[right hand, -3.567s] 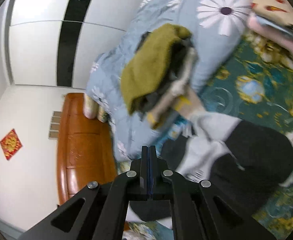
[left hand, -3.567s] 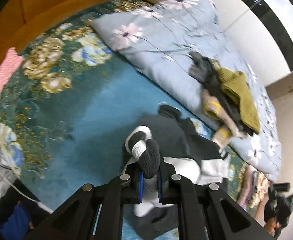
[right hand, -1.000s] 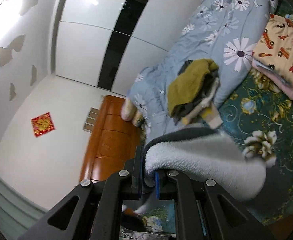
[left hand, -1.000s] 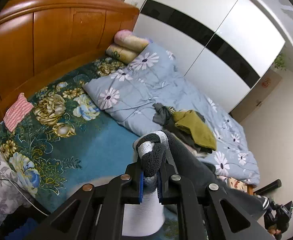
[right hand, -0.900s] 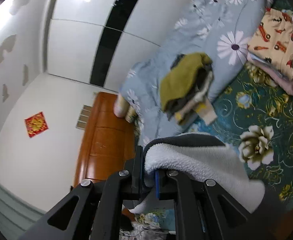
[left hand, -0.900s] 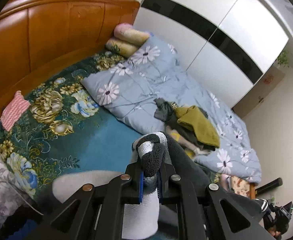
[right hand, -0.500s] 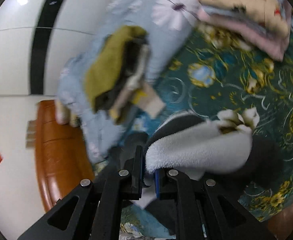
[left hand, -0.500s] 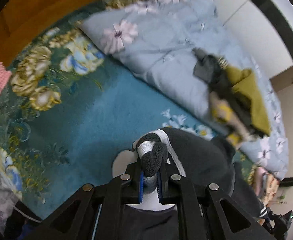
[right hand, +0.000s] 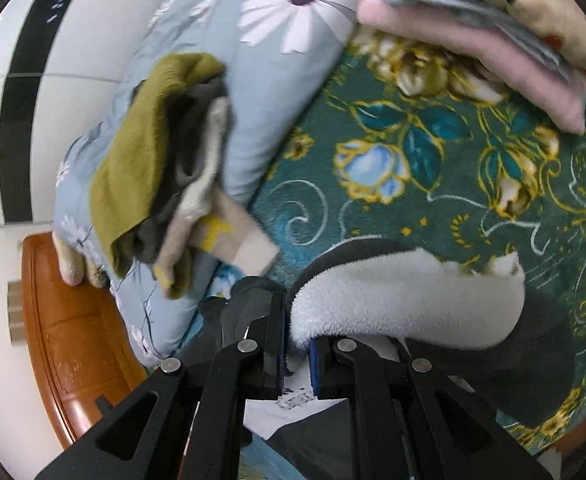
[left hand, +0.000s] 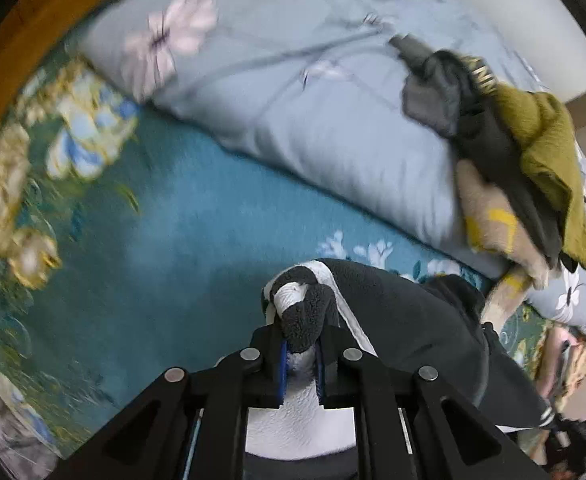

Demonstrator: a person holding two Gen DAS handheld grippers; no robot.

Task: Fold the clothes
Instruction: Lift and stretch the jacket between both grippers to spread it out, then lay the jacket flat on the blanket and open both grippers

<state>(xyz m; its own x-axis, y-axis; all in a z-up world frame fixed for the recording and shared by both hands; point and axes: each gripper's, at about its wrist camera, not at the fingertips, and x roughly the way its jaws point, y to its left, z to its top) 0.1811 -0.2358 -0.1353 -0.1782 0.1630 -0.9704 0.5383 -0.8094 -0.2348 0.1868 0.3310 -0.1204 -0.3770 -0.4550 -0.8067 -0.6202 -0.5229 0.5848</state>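
A dark grey fleece garment with white lining lies low over the teal floral bedspread. My left gripper is shut on a bunched corner of it. My right gripper is shut on another edge, where the white lining rolls outward. A heap of unfolded clothes, olive on top, rests on the light blue quilt; the heap also shows in the right wrist view.
A folded stack, pink and cream, sits on the bedspread at the upper right. The wooden headboard runs along the far side, and white wardrobe doors stand beyond the quilt.
Both grippers have lowered the fleece from held high toward the bedspread. The views tilted downward, and the garment now spreads on the bed.
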